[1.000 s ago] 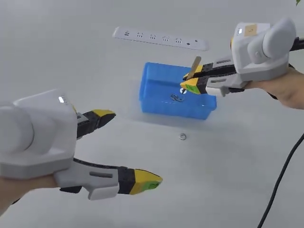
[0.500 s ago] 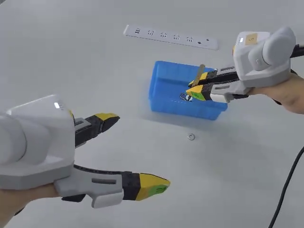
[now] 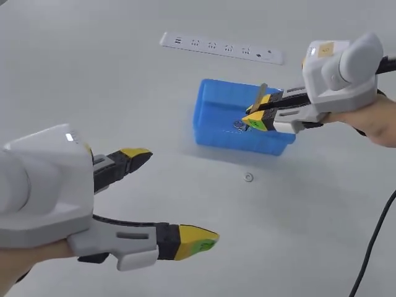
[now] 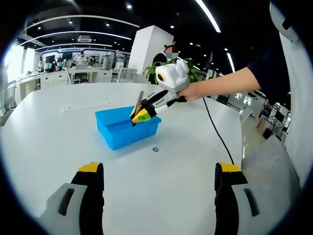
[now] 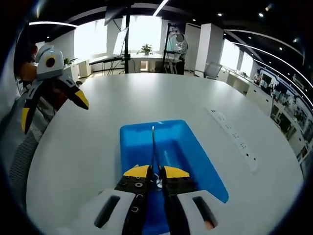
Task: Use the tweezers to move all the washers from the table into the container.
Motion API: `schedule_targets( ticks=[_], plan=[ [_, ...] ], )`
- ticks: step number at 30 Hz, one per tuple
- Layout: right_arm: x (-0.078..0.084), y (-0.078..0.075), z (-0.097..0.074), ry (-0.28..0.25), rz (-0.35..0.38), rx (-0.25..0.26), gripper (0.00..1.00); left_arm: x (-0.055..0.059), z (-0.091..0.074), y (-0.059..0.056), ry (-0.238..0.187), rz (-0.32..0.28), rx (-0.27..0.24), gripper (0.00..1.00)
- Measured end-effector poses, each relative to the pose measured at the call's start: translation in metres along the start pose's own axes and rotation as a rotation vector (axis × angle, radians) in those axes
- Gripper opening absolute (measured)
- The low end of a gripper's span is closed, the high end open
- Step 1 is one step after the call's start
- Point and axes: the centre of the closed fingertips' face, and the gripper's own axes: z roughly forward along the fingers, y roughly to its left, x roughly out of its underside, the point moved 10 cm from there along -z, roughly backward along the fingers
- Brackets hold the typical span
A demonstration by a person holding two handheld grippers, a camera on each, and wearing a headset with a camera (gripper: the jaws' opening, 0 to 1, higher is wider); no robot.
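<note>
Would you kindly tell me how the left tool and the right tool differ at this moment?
The left tool has its jaws wide apart and holds nothing; the right tool is shut on the tweezers. The left tool hovers over bare table, while the right tool's tips sit over the blue container. Both have black jaws with yellow tips.

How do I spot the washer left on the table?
Find the blue container, nearer you than the white power strip. Just before its near wall lies a small silver washer, the only loose piece on the bare table.
</note>
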Motion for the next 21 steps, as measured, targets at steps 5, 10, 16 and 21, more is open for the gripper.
schedule_targets(
  ticks=[5,10,16,21],
  plan=[
    [-0.006,0.001,-0.003,-0.008,-0.025,0.003,0.1,-0.004,0.003,0.006,-0.001,0.01,0.008,0.99],
    [-0.016,0.004,-0.007,-0.023,-0.049,0.003,0.09,-0.021,0.007,0.027,-0.012,0.044,0.008,0.92],
    [-0.022,0.008,-0.009,-0.02,-0.062,0.0,0.08,-0.068,0.033,0.048,-0.05,0.146,0.075,0.81],
    [-0.024,0.009,-0.012,-0.015,-0.065,0.007,0.08,-0.098,0.057,0.059,-0.071,0.195,0.12,0.72]
  ],
)
